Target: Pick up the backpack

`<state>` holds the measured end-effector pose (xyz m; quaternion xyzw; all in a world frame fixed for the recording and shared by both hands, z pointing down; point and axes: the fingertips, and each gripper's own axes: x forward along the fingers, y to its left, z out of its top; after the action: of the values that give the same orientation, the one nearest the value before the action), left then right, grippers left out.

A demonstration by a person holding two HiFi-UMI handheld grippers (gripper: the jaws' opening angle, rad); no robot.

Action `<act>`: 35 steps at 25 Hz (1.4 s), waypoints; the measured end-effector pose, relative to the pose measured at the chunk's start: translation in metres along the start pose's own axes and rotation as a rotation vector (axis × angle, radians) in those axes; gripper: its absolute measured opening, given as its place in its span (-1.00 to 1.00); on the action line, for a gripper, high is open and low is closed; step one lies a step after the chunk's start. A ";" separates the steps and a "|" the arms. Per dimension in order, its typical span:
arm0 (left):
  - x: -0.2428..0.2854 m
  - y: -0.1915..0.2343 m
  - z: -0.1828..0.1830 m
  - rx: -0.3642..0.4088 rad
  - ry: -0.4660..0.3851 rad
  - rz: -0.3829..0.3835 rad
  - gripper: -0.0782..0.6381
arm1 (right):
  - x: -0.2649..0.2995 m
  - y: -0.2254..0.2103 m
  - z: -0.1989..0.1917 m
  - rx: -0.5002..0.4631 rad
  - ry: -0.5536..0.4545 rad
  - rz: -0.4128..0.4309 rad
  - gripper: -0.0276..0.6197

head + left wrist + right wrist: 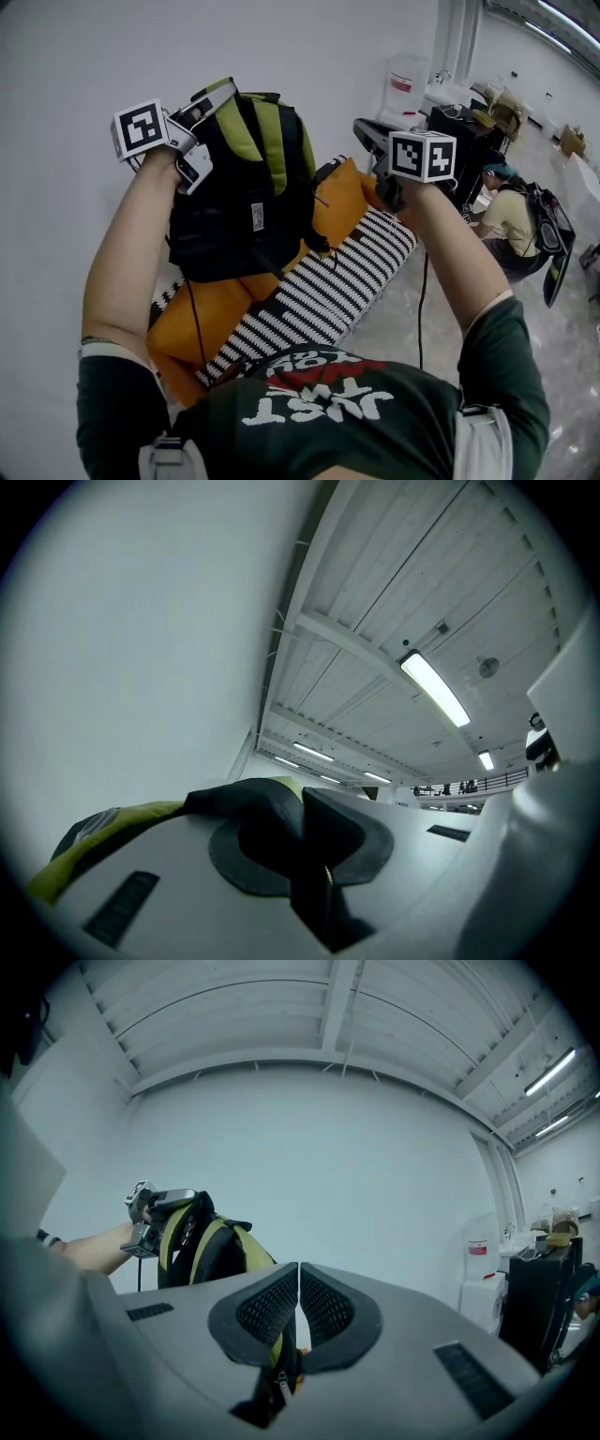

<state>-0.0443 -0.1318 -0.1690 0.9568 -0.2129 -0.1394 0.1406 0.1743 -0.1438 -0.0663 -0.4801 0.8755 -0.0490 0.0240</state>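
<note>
A black backpack (pixel 244 206) with green shoulder straps hangs in the air, lifted off the orange seat. In the head view my left gripper (pixel 217 94) is shut on its top by the green straps. The left gripper view shows black fabric (pixel 258 808) and a green strap (pixel 112 832) pinched between the pads. My right gripper (pixel 367 136) stands level to the right of the bag. Its pads are almost together in the right gripper view (pixel 298 1302), with a black and yellow strap and a zip pull (pixel 279 1382) caught low between them. The backpack (pixel 202 1246) and left gripper (pixel 169 1202) show there at left.
Below the bag lies an orange seat (pixel 216 319) with a black-and-white striped cover (pixel 323 291). A white wall stands behind it. At right are a black case (pixel 461 141), a white container (pixel 408 86) and a seated person (pixel 511 220) on the glossy floor.
</note>
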 end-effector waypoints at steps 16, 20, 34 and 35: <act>-0.008 -0.010 -0.014 0.050 -0.028 0.062 -0.64 | -0.017 -0.002 -0.031 -0.031 -0.010 -0.014 -0.82; -0.009 -0.001 -0.010 0.070 -0.027 0.068 -0.64 | -0.012 0.000 -0.026 -0.031 -0.017 -0.014 -0.82; -0.006 -0.005 -0.012 0.041 -0.012 0.061 -0.64 | -0.005 0.005 -0.020 -0.038 0.006 -0.011 -0.82; -0.006 -0.003 -0.011 0.044 -0.015 0.056 -0.64 | -0.005 0.006 -0.019 -0.040 0.007 -0.011 -0.82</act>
<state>-0.0449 -0.1244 -0.1584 0.9523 -0.2436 -0.1377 0.1216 0.1706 -0.1351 -0.0477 -0.4853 0.8736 -0.0334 0.0111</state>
